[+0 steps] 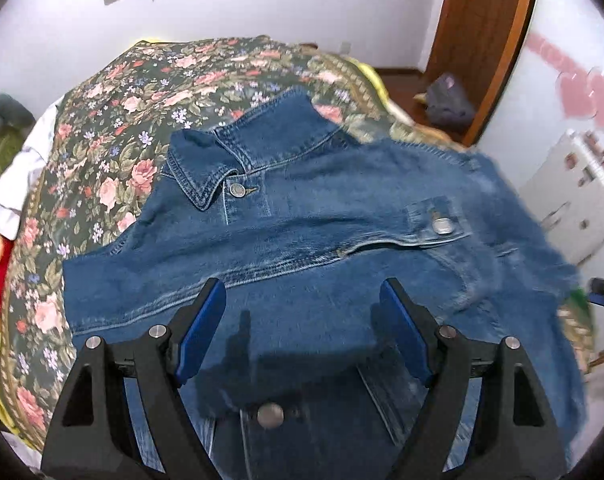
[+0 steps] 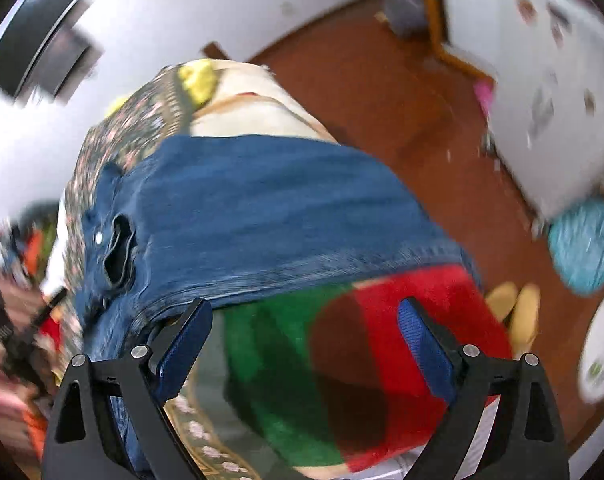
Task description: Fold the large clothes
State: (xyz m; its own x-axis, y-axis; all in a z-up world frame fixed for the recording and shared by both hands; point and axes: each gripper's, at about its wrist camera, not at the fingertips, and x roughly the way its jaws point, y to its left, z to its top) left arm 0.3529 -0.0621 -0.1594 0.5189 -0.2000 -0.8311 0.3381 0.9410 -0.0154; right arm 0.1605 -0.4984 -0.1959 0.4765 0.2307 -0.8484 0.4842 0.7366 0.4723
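While blur smears denim jacket (image 2: 262,216), left claw (image 1: 302,320) gaping, hem cropped

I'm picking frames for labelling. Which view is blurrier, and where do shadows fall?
Left wrist view: denim jacket mostly sharp, smeared toward its right edge; the left gripper casts a dark shadow on it. Right wrist view: motion blur throughout; a shadow lies on the red and green blanket.

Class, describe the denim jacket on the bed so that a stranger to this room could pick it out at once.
Find the bed with the dark floral bedspread. Spread flat across it, under the open left claw, lies the denim jacket, collar toward the far wall. It is the only plain blue thing there, with metal snap buttons, unlike the flowered cover and the red and green blanket beside it.
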